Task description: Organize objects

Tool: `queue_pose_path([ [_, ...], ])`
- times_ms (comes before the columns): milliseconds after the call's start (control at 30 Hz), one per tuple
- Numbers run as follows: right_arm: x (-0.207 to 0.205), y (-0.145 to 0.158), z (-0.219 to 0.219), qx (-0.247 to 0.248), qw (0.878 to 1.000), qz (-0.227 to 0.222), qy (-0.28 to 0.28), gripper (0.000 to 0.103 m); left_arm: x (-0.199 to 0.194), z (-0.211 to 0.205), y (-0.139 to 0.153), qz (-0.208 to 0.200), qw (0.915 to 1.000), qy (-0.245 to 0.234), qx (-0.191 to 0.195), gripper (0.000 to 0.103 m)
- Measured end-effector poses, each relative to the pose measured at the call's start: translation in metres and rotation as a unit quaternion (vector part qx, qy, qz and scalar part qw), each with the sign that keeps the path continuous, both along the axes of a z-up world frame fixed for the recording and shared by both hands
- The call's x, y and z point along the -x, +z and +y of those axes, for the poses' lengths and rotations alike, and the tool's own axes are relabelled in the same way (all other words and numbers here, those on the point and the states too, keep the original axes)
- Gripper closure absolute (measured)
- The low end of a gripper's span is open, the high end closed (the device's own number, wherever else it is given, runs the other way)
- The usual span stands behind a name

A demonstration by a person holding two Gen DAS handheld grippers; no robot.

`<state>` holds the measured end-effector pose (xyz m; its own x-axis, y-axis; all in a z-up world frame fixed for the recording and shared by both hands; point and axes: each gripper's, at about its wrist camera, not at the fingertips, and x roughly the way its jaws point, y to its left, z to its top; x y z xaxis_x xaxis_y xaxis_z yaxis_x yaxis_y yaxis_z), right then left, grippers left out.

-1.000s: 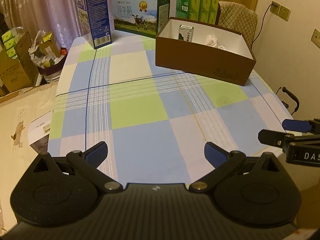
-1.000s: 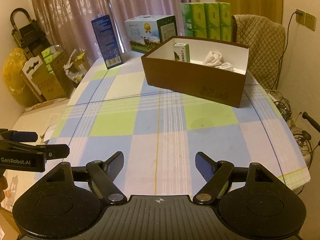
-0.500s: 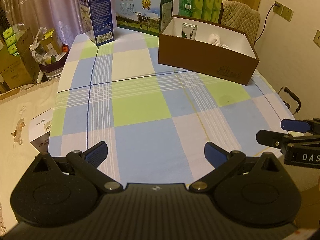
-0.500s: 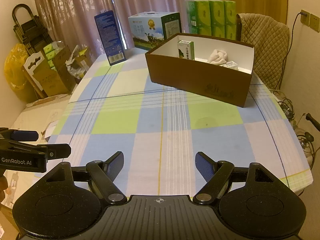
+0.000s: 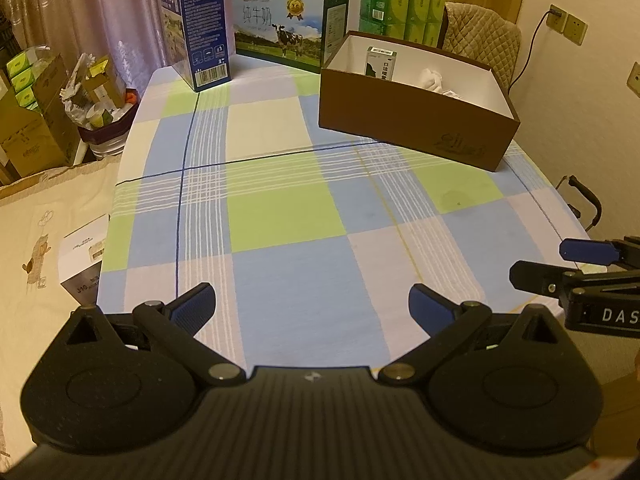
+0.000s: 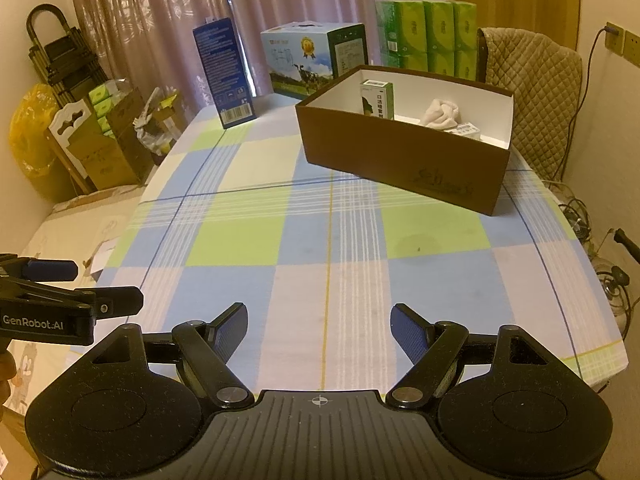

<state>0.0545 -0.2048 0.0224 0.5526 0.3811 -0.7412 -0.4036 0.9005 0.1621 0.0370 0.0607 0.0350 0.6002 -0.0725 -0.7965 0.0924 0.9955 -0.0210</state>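
Left tongs (image 5: 311,305) and right tongs (image 6: 319,329), both held low over the near edge of the worktop (image 6: 332,248), which is covered by a blue, green and white checked cloth. Each pair stands wide apart, blue pads facing inward, gripping nothing and touching nothing; only bare cloth lies between the fingers. The two tools sit side by side, each visible at the margin of the other's view. A brown open-topped box (image 6: 404,160) rests toward the far right of the worktop and contains an upright green-and-white carton (image 6: 377,100), a crumpled white cloth (image 6: 440,114) and a small white pack (image 6: 466,130). Behind it stand a blue carton (image 5: 196,28), a milk case (image 5: 288,26) and green tissue packs (image 6: 428,36).
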Motion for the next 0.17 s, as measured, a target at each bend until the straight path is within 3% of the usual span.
queue_pose_path([
  [167,0.0021,-0.0002,0.0001,0.001,1.0,0.001,-0.003,0.027,0.0005,-0.0001,-0.0004,-0.001,1.0,-0.004,0.002,0.001],
])
